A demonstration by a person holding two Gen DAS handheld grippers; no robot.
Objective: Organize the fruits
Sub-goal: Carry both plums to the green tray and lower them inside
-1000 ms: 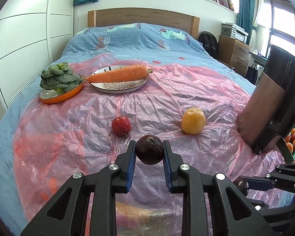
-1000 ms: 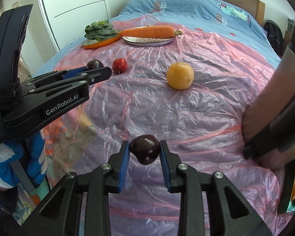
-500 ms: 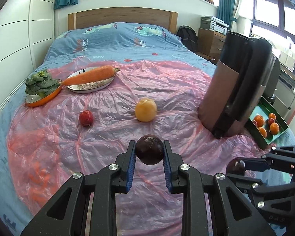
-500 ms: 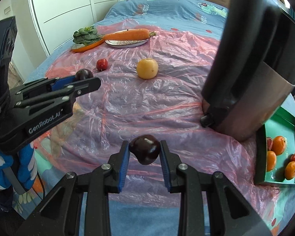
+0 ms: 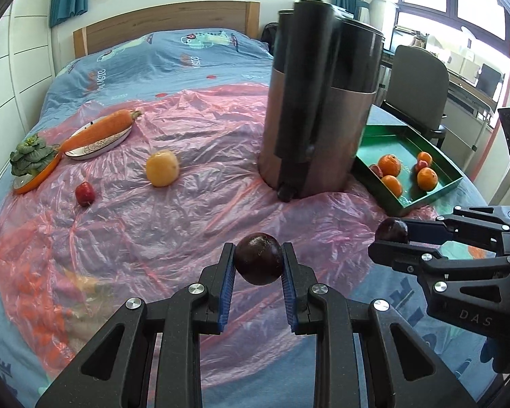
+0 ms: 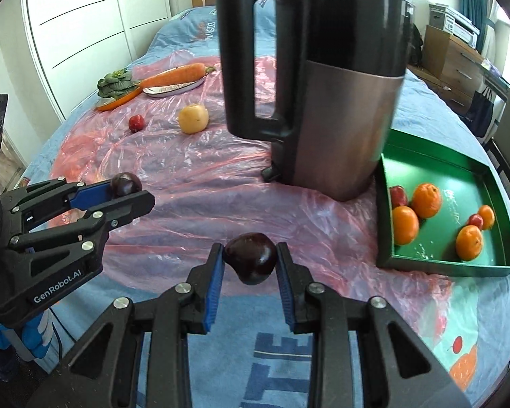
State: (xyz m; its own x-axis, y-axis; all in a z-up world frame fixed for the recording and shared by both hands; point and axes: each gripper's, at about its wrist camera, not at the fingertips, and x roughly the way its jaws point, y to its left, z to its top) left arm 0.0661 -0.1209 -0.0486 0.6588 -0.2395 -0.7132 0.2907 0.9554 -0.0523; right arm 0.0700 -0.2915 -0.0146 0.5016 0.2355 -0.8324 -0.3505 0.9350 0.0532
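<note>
My left gripper (image 5: 258, 265) is shut on a dark purple plum (image 5: 259, 259), held above the pink plastic sheet (image 5: 173, 210) on the bed. My right gripper (image 6: 250, 260) is shut on a second dark plum (image 6: 251, 255); it shows at the right of the left wrist view (image 5: 391, 231). A green tray (image 6: 435, 265) at the right holds several oranges (image 6: 425, 199) and small red fruits. A yellow fruit (image 5: 162, 168) and a small red fruit (image 5: 84, 193) lie on the sheet.
A tall black and steel kettle (image 5: 319, 108) stands on the sheet next to the tray (image 5: 408, 200). At the far left a carrot (image 5: 98, 129) lies on a plate and greens (image 5: 30, 153) sit in an orange dish. A chair (image 5: 414, 85) stands beyond the tray.
Both grippers have swung to the right with their plums still held. The kettle and the green tray have come further into view; the carrot and greens have slid to the left.
</note>
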